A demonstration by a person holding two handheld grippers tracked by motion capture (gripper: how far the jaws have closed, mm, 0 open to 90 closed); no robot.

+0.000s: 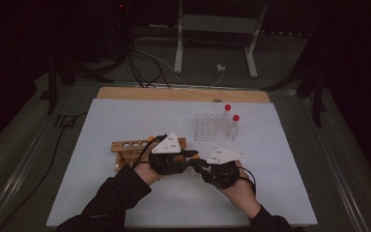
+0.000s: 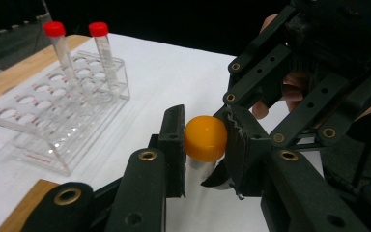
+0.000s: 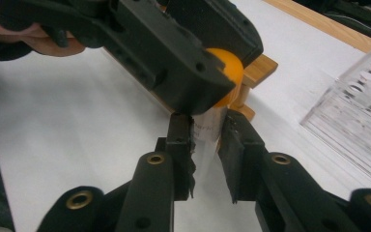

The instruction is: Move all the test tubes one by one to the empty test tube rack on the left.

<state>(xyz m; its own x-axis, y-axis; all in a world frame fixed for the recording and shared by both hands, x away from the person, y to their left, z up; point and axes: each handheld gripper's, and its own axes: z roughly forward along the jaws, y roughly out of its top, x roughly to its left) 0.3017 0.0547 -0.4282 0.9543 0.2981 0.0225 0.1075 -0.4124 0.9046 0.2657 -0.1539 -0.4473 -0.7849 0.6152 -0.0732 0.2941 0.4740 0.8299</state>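
Left gripper view: left gripper (image 2: 206, 145) clamps orange cap (image 2: 205, 137); right gripper (image 3: 206, 145) clamps clear, seemingly empty tube (image 3: 207, 130).

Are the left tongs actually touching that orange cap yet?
Touching. In the left gripper view both jaws of the left tongs press against the sides of the orange cap, with no gap showing on either side.

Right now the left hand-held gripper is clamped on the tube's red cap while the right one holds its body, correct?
Not quite: the cap is orange, as the left gripper view shows. The left hand-held gripper grips it, and the right hand-held gripper holds the tube body.
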